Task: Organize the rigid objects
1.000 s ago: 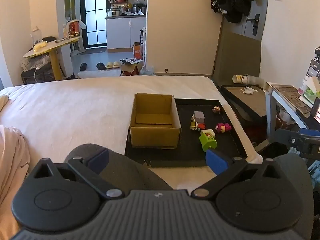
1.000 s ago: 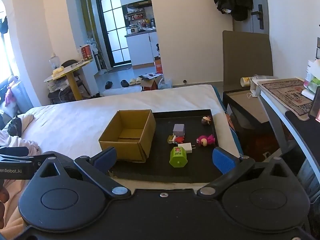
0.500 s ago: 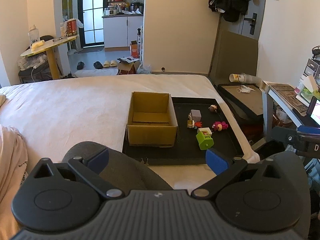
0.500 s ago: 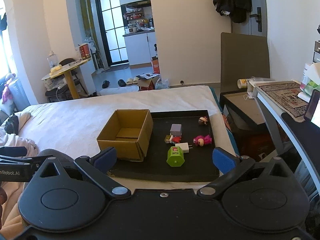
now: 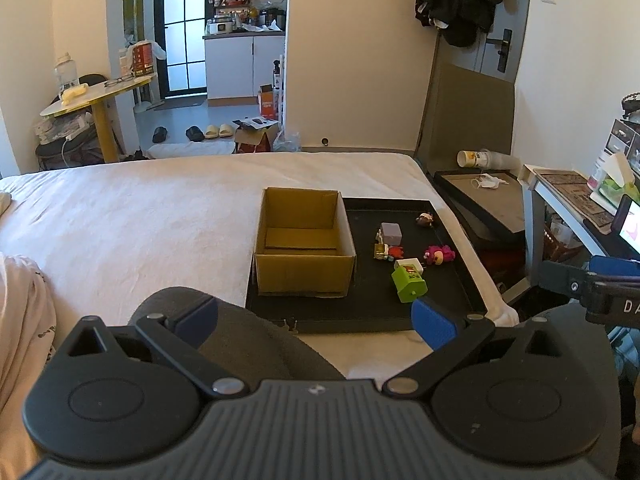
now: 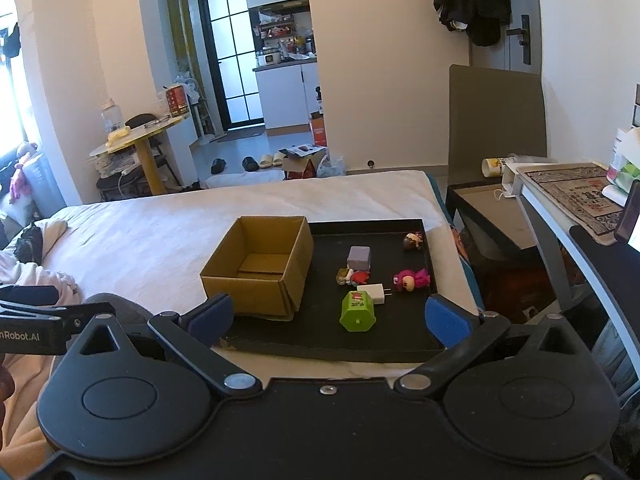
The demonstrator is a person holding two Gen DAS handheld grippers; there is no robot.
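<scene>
The left gripper [image 5: 316, 318] hangs above the near edge of the bed [image 5: 140, 216] with its blue-padded fingers [image 5: 434, 322] spread wide, holding and touching nothing. The right gripper [image 6: 328, 318] is likewise wide apart and empty, level and pointing forward at the black tray [image 6: 360, 344]. On the tray's left half stands an open cardboard box [image 6: 260, 270], nothing inside. To its right lie a grey cube [image 6: 359, 257], a small red toy [image 6: 360, 277], a white charger plug [image 6: 372, 293], a green toy [image 6: 357, 312] nearest, a pink doll [image 6: 412, 279] and, at the far right corner, a brown figurine [image 6: 413, 241].
</scene>
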